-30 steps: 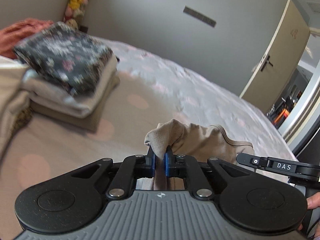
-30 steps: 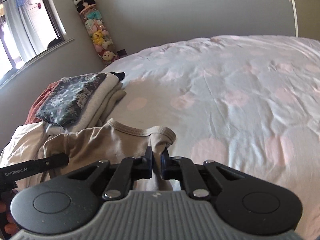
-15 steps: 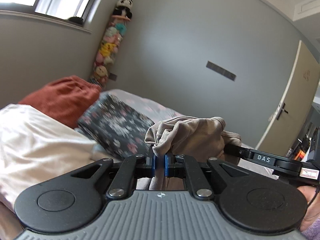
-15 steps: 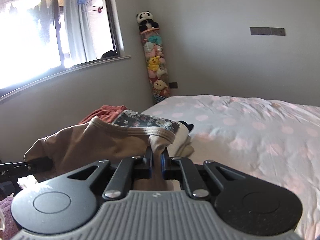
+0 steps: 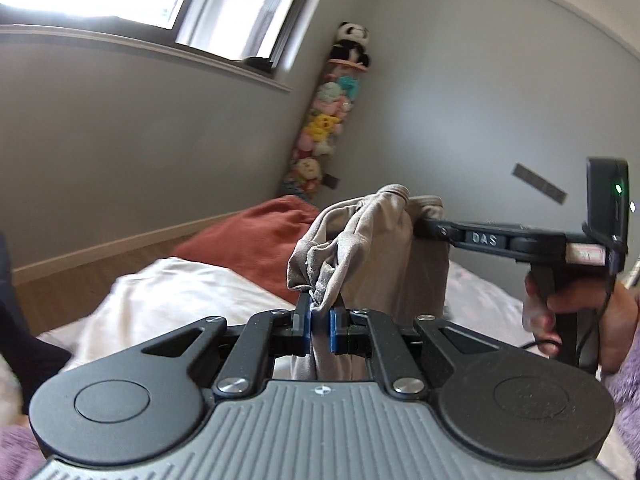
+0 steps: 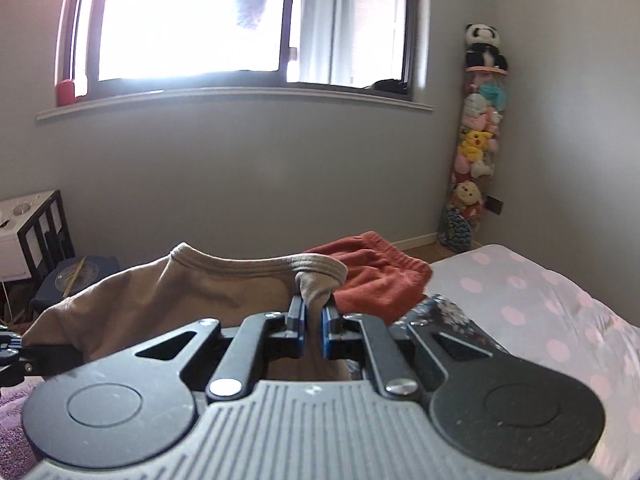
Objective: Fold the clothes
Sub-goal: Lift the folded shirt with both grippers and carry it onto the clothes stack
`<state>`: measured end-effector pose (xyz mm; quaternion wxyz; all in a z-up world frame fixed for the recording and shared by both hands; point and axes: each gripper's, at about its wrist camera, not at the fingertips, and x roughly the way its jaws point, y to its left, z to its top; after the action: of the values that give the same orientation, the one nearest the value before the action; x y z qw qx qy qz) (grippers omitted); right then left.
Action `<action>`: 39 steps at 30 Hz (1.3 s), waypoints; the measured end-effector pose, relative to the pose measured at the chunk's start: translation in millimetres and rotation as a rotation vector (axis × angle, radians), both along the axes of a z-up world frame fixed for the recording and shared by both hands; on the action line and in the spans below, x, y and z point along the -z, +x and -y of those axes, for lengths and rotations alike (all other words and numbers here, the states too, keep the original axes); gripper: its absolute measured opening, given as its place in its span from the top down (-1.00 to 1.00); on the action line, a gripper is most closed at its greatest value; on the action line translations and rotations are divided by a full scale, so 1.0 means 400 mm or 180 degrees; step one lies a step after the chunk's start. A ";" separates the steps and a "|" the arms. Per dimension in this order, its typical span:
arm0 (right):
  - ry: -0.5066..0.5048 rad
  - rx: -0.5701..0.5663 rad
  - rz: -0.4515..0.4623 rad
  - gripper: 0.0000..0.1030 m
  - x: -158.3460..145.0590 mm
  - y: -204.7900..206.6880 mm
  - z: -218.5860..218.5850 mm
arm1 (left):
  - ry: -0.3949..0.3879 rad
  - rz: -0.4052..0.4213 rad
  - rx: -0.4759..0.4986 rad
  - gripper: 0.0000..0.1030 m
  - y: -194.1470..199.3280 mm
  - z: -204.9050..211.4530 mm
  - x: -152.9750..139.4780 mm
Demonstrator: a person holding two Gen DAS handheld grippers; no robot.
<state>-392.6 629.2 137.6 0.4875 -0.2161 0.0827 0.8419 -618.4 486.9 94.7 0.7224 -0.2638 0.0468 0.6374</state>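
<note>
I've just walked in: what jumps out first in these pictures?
A tan shirt hangs between two tools, the left tool and right tool each clamped on its fabric. Behind, a tall column of stuffed toys topped by a panda fills the corner beside the bright window.

Left gripper (image 5: 319,330): black linkage arms, silver screws, blue pads, ribbed grey housing near the lens. Right gripper (image 6: 313,330): same build, "DAS" lettering on its side, green light on its black rear module. Fuzzy purple sleeve (image 5: 628,376) at right edge.
</note>
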 end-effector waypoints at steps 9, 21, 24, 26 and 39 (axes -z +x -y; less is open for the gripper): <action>-0.0160 -0.0532 0.0425 0.82 0.119 -0.335 -0.163 | -0.0333 -0.0048 -0.0479 0.91 -0.175 -0.059 0.111; -0.0510 -0.0483 0.0606 0.65 0.314 -0.455 -0.262 | -0.0847 -0.0006 -0.0623 0.90 -0.233 -0.123 0.238; -0.0505 -0.0339 0.0449 0.32 0.281 -0.430 -0.255 | -0.0823 -0.0040 -0.0711 0.80 -0.246 -0.103 0.236; -0.0460 -0.0261 0.0358 0.17 0.240 -0.389 -0.243 | -0.0804 -0.0063 -0.0771 0.70 -0.254 -0.089 0.235; -0.0698 0.0490 -0.0181 0.19 0.184 -0.005 -0.050 | -0.0172 -0.0142 -0.0600 0.70 -0.223 -0.033 0.192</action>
<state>-394.5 649.3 63.8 0.5215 -0.2371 0.2044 0.7938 -707.5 499.9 17.9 0.6506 -0.2721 0.0550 0.7068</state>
